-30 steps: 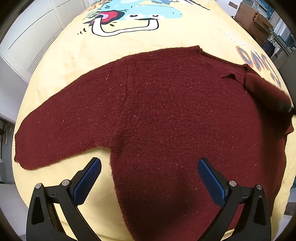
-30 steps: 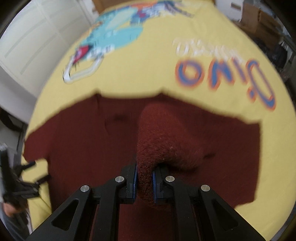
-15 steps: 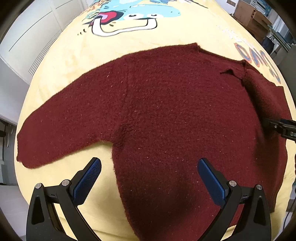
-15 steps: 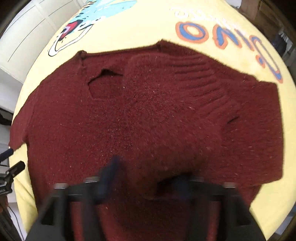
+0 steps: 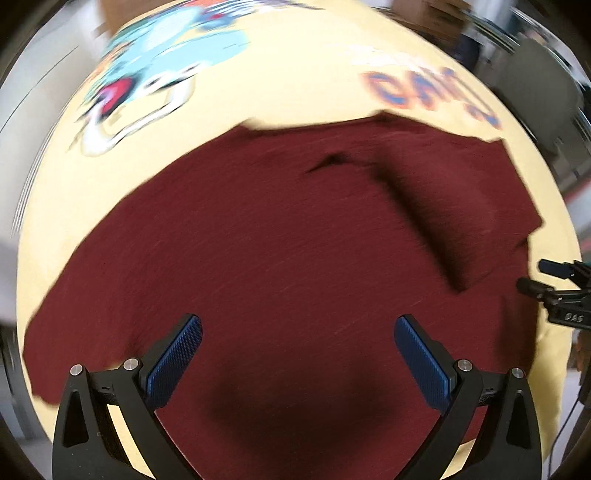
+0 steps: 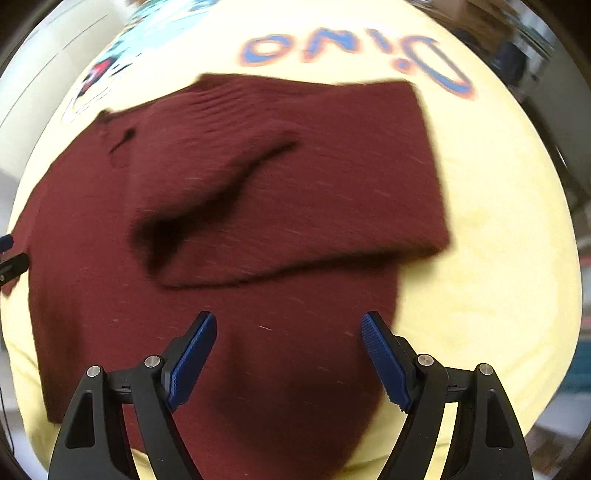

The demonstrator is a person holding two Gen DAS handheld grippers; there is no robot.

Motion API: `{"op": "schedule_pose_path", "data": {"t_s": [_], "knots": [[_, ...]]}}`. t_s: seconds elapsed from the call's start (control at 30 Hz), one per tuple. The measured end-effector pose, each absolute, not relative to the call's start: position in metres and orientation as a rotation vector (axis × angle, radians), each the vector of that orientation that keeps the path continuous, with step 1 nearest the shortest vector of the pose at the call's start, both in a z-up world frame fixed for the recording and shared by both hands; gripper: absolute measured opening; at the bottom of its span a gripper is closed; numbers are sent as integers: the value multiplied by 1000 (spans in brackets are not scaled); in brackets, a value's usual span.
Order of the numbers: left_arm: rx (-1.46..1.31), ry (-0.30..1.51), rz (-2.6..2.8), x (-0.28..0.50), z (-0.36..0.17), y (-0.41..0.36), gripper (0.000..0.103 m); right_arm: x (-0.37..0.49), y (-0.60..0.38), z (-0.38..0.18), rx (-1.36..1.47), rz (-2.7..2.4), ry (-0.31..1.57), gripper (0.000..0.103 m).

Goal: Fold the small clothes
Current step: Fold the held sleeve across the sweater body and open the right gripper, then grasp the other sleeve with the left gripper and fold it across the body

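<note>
A dark red knitted sweater (image 5: 280, 251) lies flat on a yellow cartoon-print sheet (image 5: 277, 85). Its right sleeve (image 6: 295, 184) is folded across the body; the same fold shows in the left wrist view (image 5: 454, 206). The left sleeve (image 5: 74, 317) still stretches out to the left. My left gripper (image 5: 297, 354) is open and empty above the sweater's lower body. My right gripper (image 6: 288, 354) is open and empty above the hem, just below the folded sleeve; it also shows at the right edge of the left wrist view (image 5: 554, 291).
The yellow sheet (image 6: 498, 258) carries a blue dinosaur print (image 5: 166, 77) and blue "Dino" lettering (image 6: 351, 48). White cupboard doors (image 6: 44, 66) stand at the far left. Brown furniture (image 5: 436, 18) and dark clutter sit beyond the sheet's far right edge.
My right gripper laid the right sleeve across the body, opened and drew back toward the hem. My left gripper swung right over the sweater; both views are motion-blurred.
</note>
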State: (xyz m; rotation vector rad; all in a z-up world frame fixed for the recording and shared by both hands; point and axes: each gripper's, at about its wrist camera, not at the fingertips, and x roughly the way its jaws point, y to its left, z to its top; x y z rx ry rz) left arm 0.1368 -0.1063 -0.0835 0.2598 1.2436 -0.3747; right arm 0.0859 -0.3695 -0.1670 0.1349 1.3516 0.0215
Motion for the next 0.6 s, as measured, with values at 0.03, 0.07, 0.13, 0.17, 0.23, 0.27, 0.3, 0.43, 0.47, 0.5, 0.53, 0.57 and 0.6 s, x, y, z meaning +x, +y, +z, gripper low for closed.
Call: {"op": "schedule_pose_path", "data": {"t_s": [0.03, 0.07, 0.13, 0.17, 0.23, 0.27, 0.3, 0.43, 0.47, 0.5, 0.53, 0.57, 0.6], "knots": [[279, 1238, -393, 138, -83, -119, 102, 81, -381, -168, 172, 1, 1345, 82], [316, 1227, -424, 140, -82, -141, 102, 78, -388, -168, 193, -13, 1339, 82], [383, 1205, -477, 143, -82, -184, 102, 72, -401, -169, 226, -38, 1328, 82], [410, 1197, -491, 144, -84, -199, 102, 69, -408, -170, 242, -48, 1323, 82], [475, 1188, -515, 146, -91, -230, 102, 64, -419, -171, 267, -59, 1318, 82], [520, 1187, -524, 146, -97, -246, 102, 60, -424, -172, 280, -59, 1317, 82], [552, 1186, -524, 146, -103, -258, 102, 58, -429, -173, 291, -61, 1316, 82], [665, 1217, -507, 148, -139, -286, 102, 52, -446, -177, 322, -77, 1315, 82], [679, 1224, -484, 150, -146, -288, 100, 52, -449, -179, 328, -78, 1315, 82], [689, 1230, -462, 152, -152, -288, 87, 55, -445, -181, 332, -80, 1316, 82], [708, 1243, -435, 155, -162, -288, 77, 54, -447, -182, 337, -80, 1317, 82], [716, 1262, -429, 158, -167, -287, 58, 53, -449, -183, 340, -81, 1318, 82], [695, 1287, -444, 160, -169, -282, 47, 51, -452, -184, 342, -82, 1319, 82]]}}
